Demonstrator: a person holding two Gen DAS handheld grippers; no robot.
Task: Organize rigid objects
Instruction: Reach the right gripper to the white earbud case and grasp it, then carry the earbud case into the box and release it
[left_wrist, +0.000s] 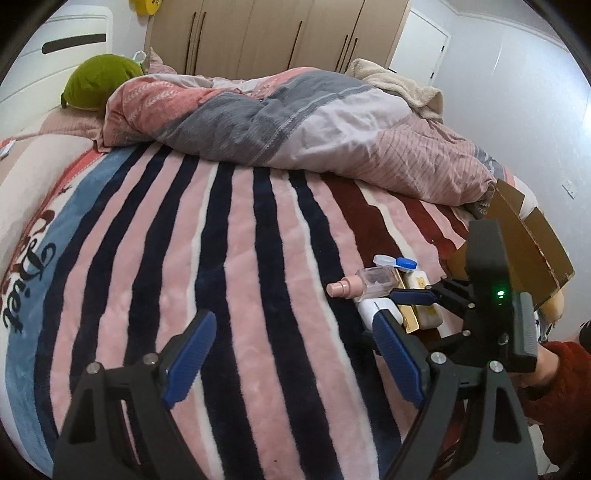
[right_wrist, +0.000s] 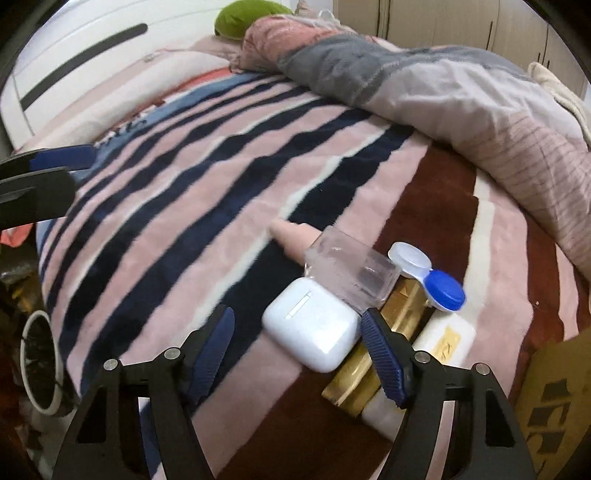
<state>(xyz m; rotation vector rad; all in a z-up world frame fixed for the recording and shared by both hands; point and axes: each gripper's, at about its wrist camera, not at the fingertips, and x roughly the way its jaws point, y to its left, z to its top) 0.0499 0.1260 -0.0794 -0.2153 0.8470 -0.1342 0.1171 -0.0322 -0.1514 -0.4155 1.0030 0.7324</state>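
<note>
Covering the bed, a striped blanket (right_wrist: 207, 206) carries everything; a rumpled quilt (left_wrist: 295, 122) lies along its far side with a green pillow (left_wrist: 98, 79) at the quilt's head end. A cardboard box (left_wrist: 517, 240) stands open just right of the white case (right_wrist: 314, 328), the landmark here. Both hand-held grippers have their jaws apart and hold nothing. The left hand-held gripper (left_wrist: 291, 354) hangs over bare blanket left of the case. The right hand-held gripper (right_wrist: 299, 350) straddles the case, its right finger (right_wrist: 382, 354) just beside the case's right edge, its left one clear of it. Under and right of the case lie a gold box (right_wrist: 373, 354) and a white box (right_wrist: 443, 343). A clear bottle (right_wrist: 351, 269) with a pink cap (right_wrist: 291, 236) lies touching the case's far edge. A lens case (right_wrist: 428, 273), one cap blue, sits beyond it to the right.
</note>
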